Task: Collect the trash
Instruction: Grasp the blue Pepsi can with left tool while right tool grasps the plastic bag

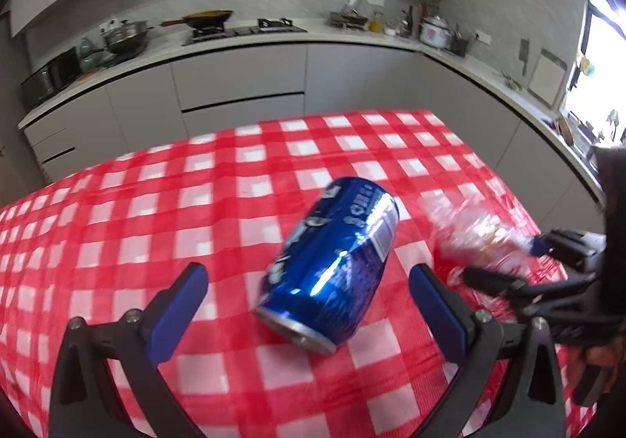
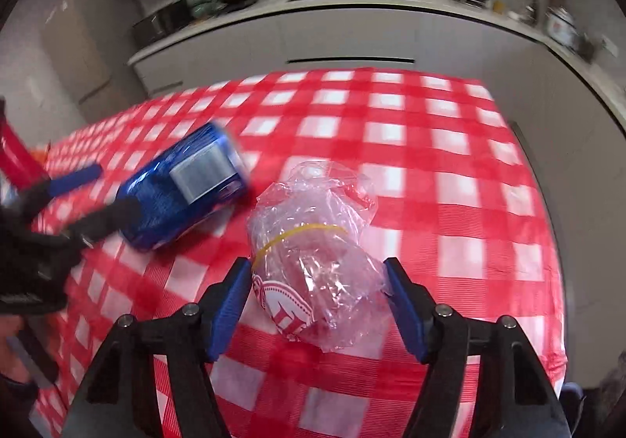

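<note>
A blue drink can (image 1: 332,266) lies on its side on the red-and-white checked tablecloth (image 1: 156,203). My left gripper (image 1: 309,271) is open, one blue pad on each side of the can with gaps between. A crumpled clear plastic bag (image 2: 317,262), with a yellow rubber band and red print, lies to the can's right. My right gripper (image 2: 316,270) is open around the bag, whose loose edges reach both pads without looking squeezed. The left wrist view shows the bag (image 1: 481,238) and right gripper (image 1: 508,262) at its right edge. The can (image 2: 184,187) and left gripper (image 2: 115,187) appear left in the right wrist view.
The table's far edge (image 1: 313,117) faces grey kitchen cabinets (image 1: 242,86). Their counter holds a hob with a wok (image 1: 207,17), pots and a rice cooker (image 1: 432,29). The table's right edge (image 2: 547,203) drops off. A red object (image 2: 13,152) stands at far left.
</note>
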The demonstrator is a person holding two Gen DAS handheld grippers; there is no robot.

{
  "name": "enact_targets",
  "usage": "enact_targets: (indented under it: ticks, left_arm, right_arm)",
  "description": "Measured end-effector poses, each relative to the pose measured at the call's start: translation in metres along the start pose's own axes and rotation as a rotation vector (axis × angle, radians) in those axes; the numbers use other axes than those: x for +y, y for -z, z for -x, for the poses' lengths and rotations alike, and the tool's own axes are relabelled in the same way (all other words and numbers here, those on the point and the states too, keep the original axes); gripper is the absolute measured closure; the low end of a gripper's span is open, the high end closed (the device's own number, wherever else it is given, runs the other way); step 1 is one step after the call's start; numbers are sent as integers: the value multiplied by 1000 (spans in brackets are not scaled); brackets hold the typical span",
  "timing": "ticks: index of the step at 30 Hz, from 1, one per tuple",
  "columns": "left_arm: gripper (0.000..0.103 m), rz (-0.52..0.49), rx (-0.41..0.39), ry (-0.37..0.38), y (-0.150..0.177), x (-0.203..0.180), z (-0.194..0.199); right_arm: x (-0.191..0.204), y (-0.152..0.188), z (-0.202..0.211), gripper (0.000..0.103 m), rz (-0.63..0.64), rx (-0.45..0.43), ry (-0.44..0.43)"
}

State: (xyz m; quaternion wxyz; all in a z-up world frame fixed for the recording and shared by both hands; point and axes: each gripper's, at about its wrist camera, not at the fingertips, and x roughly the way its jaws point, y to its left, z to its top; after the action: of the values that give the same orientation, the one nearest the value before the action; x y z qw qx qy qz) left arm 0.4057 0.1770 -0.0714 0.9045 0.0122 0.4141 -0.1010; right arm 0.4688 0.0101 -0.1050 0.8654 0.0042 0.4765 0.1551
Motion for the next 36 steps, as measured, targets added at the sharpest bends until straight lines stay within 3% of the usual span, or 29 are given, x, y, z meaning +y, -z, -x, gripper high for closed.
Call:
enact_targets:
  ticks: [7, 13, 20, 27, 31, 36]
  left_arm:
    - [1, -51, 33, 18, -2, -9, -27]
    - [28, -43, 56, 37, 3, -3, -39]
    - [33, 13, 25, 44, 13, 5, -22]
    - [33, 54, -8, -10, 28, 9, 10]
    - [14, 28, 11, -50, 17, 5, -3]
    - [15, -30, 97, -80, 14, -1, -33]
  right_arm:
    - [-25, 4, 2, 33, -32, 3, 31]
    - [-30, 7, 2, 33, -44, -5, 39]
    - [-25, 12, 6, 33, -31, -3, 32]
    - [-22, 16, 4, 33, -36, -10, 12]
    - [-21, 18, 6, 33, -37, -7, 3]
    - [-22, 21, 8, 33, -22, -1, 0]
